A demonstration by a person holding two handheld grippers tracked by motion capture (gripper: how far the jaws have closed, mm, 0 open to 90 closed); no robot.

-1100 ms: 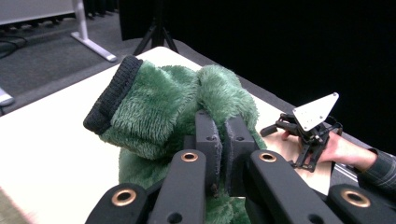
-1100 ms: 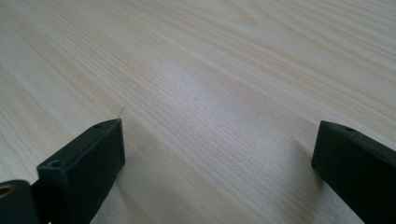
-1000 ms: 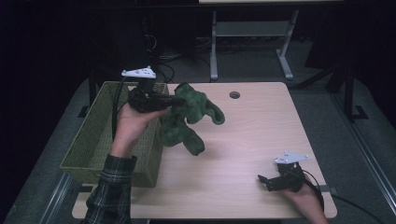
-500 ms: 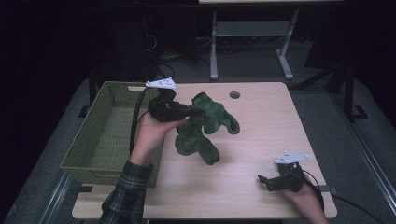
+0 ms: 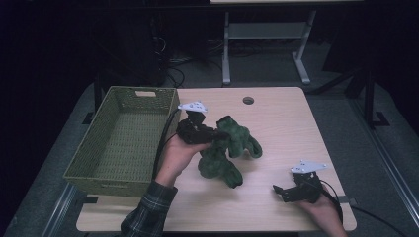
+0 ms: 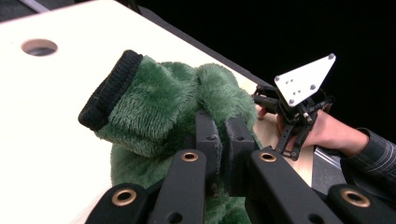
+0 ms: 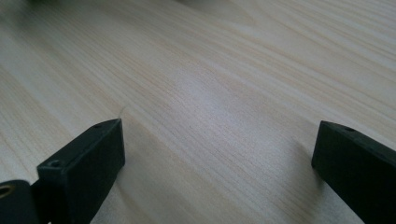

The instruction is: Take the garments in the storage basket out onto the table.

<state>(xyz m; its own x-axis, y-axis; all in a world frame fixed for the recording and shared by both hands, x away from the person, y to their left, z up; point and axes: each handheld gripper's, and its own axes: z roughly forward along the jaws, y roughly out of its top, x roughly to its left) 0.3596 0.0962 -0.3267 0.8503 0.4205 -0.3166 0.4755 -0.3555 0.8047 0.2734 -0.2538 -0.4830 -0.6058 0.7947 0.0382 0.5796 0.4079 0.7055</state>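
One green plush garment (image 5: pixel 225 150), deep-piled and shaggy, with a black ribbed cuff (image 6: pixel 109 91) at one sleeve end, lies bunched near the centre of the counter (image 5: pixel 276 123), its lower folds resting on the surface toward 6 o'clock. The counter is pale wood-grain laminate, rectangular with rounded corners, with one round cable hole (image 5: pixel 248 100) at 12 o'clock. One rectangular basket (image 5: pixel 106 175) of olive woven wicker, straight-walled with a slot handle in its far end, stands at 9 o'clock of the garment, at the counter's left edge.

Two grippers are present. The left hand-held gripper (image 5: pixel 213 135), black with a light three-cornered plate on top, has its jaws drawn narrow and pinched on a fold of the plush; in the left gripper view the two pads (image 6: pixel 208 140) press the pile between them. The right hand-held gripper (image 5: pixel 277 190), at 4 o'clock of the garment near the counter's front edge, rests with jaws spread wide over bare wood, holding nothing and well apart from the garment. One plaid sleeve (image 5: pixel 148 212) covers the left forearm.
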